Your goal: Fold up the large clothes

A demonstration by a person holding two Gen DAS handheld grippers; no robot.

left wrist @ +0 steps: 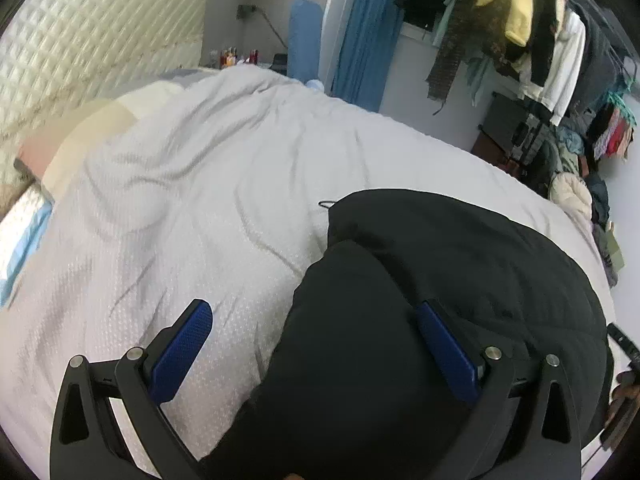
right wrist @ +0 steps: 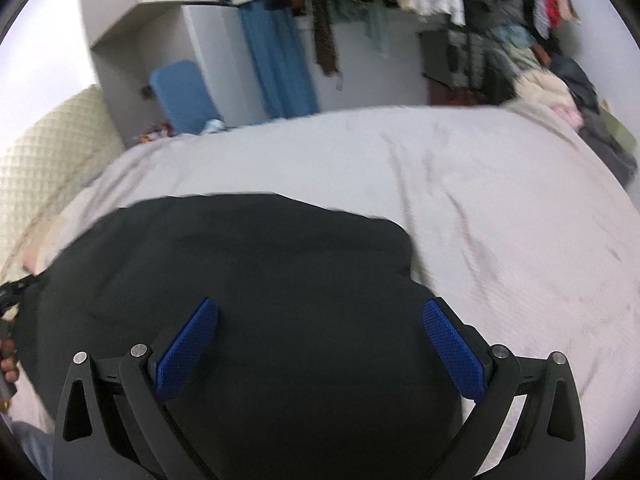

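**Black padded garment on the bed, both grippers spread above it**

The black garment (left wrist: pixel 440 280), thick and quilted in look, lies on the grey bedspread (left wrist: pixel 180 200) near the edge closest to the cameras. In the left wrist view a rounded fold or sleeve (left wrist: pixel 348 320) bulges over the main body, with a thin loop or tag at its far left corner. In the right wrist view the garment (right wrist: pixel 240 260) appears as a broad dark mass with a rounded far-right corner, already partly gathered rather than spread flat; how many layers it has cannot be told.

The left gripper (left wrist: pixel 316 340) stands with its blue pads (left wrist: pixel 182 352) wide apart, one pad over bare bedspread, the other over the cloth, straddling the garment's left edge. The right gripper (right wrist: pixel 320 344) is likewise wide apart, both pads above the black fabric. Neither holds anything; whether the tips touch the cloth cannot be told.

Judged step: taking hold for a fold. To do it well, each gripper should probably close on an outer edge or corner, pinching all layers there, and both should lift and carry together so the bulky fill does not slump or twist.

Beyond the bed: a quilted headboard (left wrist: pixel 80 52), a blue curtain (left wrist: pixel 364 44), and a crowded clothes rack (left wrist: pixel 540 32).
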